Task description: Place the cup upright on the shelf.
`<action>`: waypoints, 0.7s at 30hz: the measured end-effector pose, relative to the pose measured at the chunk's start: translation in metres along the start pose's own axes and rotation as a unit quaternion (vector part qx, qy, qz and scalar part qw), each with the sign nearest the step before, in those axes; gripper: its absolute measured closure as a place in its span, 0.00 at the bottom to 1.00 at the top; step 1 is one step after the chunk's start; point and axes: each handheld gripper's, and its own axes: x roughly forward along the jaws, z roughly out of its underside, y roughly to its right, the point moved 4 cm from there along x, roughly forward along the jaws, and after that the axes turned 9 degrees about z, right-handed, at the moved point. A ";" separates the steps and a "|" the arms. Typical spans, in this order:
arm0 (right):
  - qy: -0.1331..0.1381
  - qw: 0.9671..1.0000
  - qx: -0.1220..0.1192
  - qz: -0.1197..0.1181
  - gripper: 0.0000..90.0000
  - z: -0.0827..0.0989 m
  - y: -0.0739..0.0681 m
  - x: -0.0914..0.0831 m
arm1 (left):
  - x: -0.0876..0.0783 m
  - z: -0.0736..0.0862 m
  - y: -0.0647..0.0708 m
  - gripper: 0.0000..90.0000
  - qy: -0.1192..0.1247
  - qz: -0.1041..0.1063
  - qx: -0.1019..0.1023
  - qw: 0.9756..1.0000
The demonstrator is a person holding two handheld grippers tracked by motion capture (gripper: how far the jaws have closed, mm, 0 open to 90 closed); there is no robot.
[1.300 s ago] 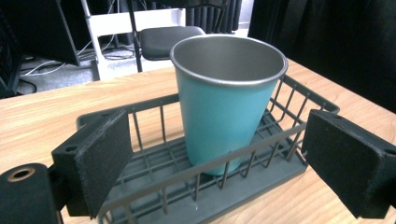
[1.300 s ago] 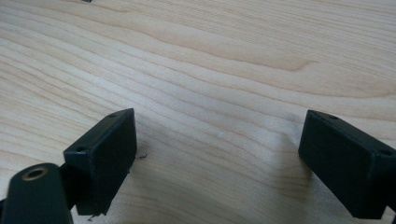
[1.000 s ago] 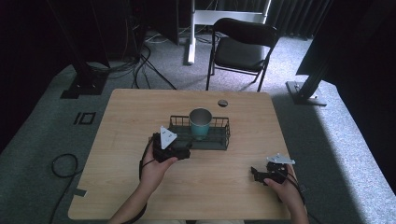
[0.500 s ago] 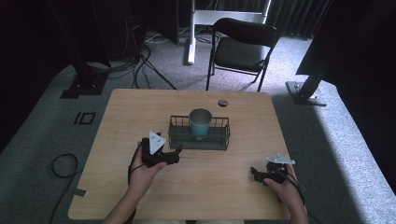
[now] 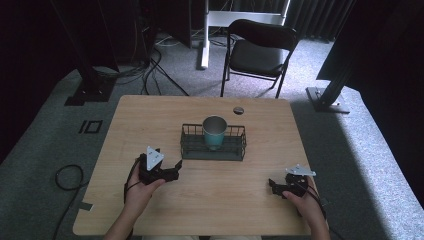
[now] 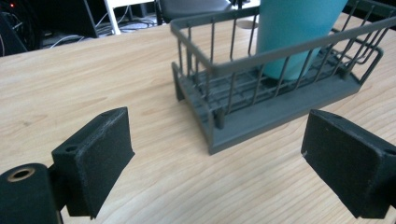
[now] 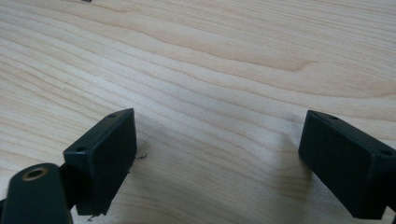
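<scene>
Teal plastic is seen in the cup point(image 5: 214, 132), which stands upright inside the dark wire basket point(image 5: 190, 146) at the middle of the wooden table point(image 5: 150, 112). From the basket, the left gripper point(image 5: 172, 169) is found at about seven o'clock, near its left end but apart from it, with bare wood between. Its jaws are spread wide and nothing is held; in the left gripper view the basket's corner point(image 6: 212, 140) is framed between them, with the cup point(image 6: 294, 32) behind the wires. The right gripper point(image 5: 272, 185) is set at about four o'clock from the basket, well apart, close to the table's near edge. Its jaws are likewise released over bare wood grain point(image 7: 219, 93). A small round fitting point(image 5: 238, 110) is seen at twelve o'clock near the far edge.
</scene>
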 end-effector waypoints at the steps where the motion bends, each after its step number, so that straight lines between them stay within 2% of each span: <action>1: 0.000 1.000 0.000 0.000 0.12 0.000 0.000 0.000 | -0.001 0.003 -0.002 0.10 0.000 0.001 0.002 1.000; 5: 0.000 1.000 0.000 0.000 0.12 0.000 0.000 0.000 | -0.004 0.017 -0.007 0.10 -0.001 0.010 0.009 1.000; 11: 0.000 1.000 0.000 0.000 0.12 0.000 0.000 0.000 | -0.008 0.027 -0.011 0.10 0.000 0.010 0.012 1.000; 21: 0.000 1.000 0.000 0.000 0.12 0.000 0.000 0.000 | -0.019 0.047 -0.021 0.10 -0.007 0.036 0.023 0.999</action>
